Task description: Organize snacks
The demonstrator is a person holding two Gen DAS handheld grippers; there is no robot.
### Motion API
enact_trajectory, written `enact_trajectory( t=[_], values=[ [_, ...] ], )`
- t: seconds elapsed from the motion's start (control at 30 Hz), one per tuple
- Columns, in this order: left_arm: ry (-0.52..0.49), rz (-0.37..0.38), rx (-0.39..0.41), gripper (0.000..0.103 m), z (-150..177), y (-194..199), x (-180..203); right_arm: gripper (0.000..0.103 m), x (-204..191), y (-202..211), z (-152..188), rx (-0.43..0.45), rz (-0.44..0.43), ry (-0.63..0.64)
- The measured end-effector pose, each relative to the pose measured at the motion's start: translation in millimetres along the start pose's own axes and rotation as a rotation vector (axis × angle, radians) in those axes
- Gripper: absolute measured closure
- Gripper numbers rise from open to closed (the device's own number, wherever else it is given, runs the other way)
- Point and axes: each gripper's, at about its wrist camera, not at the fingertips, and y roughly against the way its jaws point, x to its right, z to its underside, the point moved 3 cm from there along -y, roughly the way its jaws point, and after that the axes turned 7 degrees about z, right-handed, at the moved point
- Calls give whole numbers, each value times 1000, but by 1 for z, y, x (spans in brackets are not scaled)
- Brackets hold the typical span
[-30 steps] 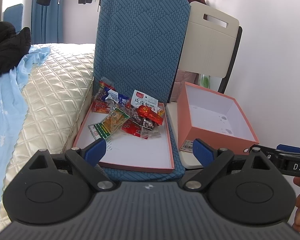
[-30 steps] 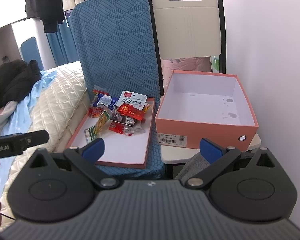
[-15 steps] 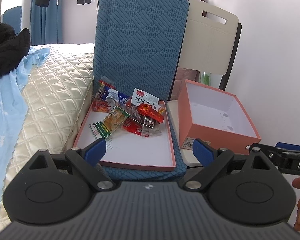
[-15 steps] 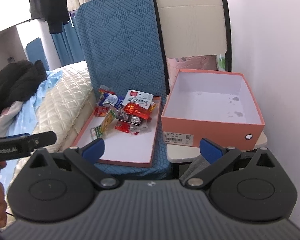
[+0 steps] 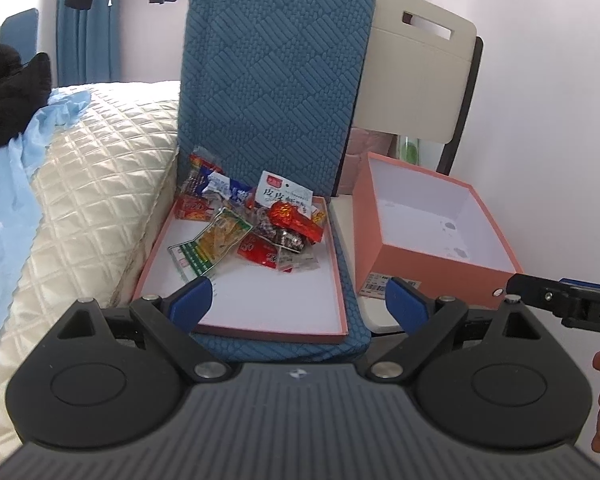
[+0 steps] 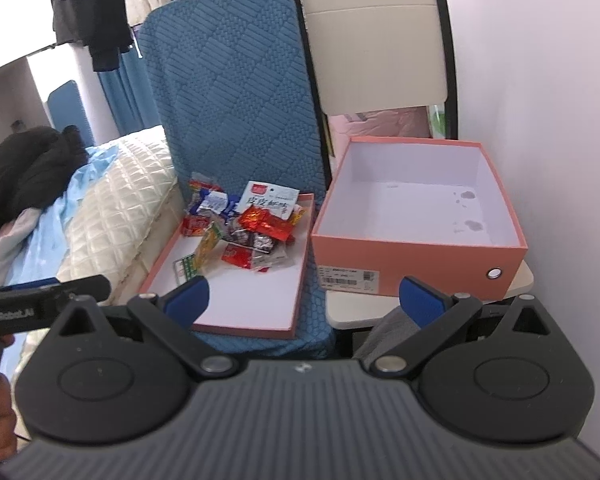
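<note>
both grippers, left gripper (image 5: 298,294) and right gripper (image 6: 304,292), hung wide apart, holding nothing. snacks (image 5: 252,224) lay heaped in the lid (image 5: 268,312) beside the box (image 6: 416,256); crinkly, overlapping wrappers risked slipping.

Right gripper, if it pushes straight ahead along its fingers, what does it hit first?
Probably the front wall of the pink box, near its left end. The open right gripper frames the gap between the box and the lid holding the snacks; depth is unclear, so this is a guess.
</note>
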Motion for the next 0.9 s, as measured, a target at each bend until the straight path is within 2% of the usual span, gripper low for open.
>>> enact_trajectory(
  t=[0.27, 0.53, 0.63, 0.8, 0.9],
  values=[
    [-27, 30, -19, 7, -14, -37, 22, 0, 27, -19, -1, -11, 43, -40],
    [-33, 60, -73, 7, -23, -94, 42, 0, 68, -43, -5, -17, 99, -72],
    [-31, 79, -95, 7, -25, -119, 48, 5, 89, -57, -6, -28, 128, -92],
    [-61, 131, -105, 9, -29, -161, 64, 6, 123, -84, -9, -32, 180, -125],
    [-44, 201, -111, 9, -33, -185, 70, 6, 139, -101, -16, -16, 206, -124]
  ],
)
